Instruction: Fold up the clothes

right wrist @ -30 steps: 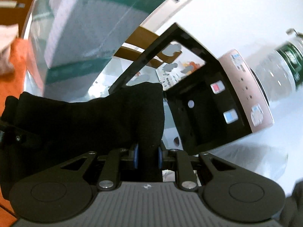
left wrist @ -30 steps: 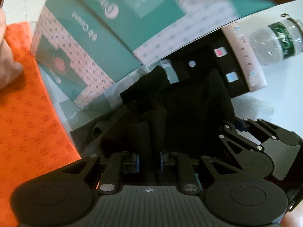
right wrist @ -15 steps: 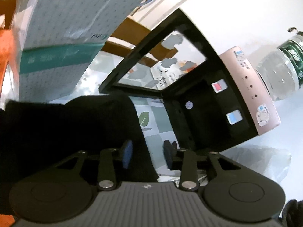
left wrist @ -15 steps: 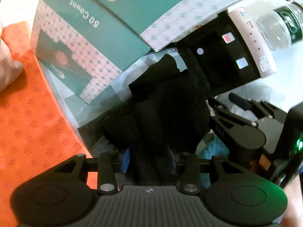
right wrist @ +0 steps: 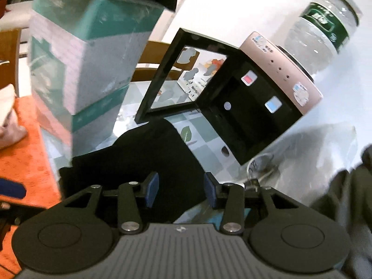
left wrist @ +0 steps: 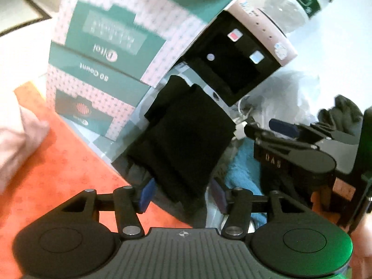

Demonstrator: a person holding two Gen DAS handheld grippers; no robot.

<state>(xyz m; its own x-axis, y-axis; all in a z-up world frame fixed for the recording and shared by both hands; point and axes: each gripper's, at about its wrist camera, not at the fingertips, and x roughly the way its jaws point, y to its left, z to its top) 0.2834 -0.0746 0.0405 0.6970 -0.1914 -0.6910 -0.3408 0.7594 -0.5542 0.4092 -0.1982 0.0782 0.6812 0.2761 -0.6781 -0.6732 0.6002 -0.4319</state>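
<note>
A folded black garment (left wrist: 186, 137) lies on the tiled table top, between the green boxes and the water dispenser. It also shows in the right wrist view (right wrist: 148, 162). My left gripper (left wrist: 183, 195) is open just above its near edge, with the cloth between but not pinched by the blue pads (left wrist: 147, 194). My right gripper (right wrist: 181, 190) is open over the same garment. The right gripper also shows at the right of the left wrist view (left wrist: 281, 125).
Stacked green and pink boxes (left wrist: 109, 53) stand behind the garment on the left. A black and pink water dispenser (right wrist: 260, 107) with a bottle (right wrist: 325, 28) stands to the right. An orange cloth (left wrist: 46, 167) covers the left. A blue cloth (left wrist: 244, 162) and a pink cloth (left wrist: 16, 139) lie nearby.
Both grippers held the black garment a second ago and have opened. The garment now lies flat on the table and both grippers have drawn back from it.
</note>
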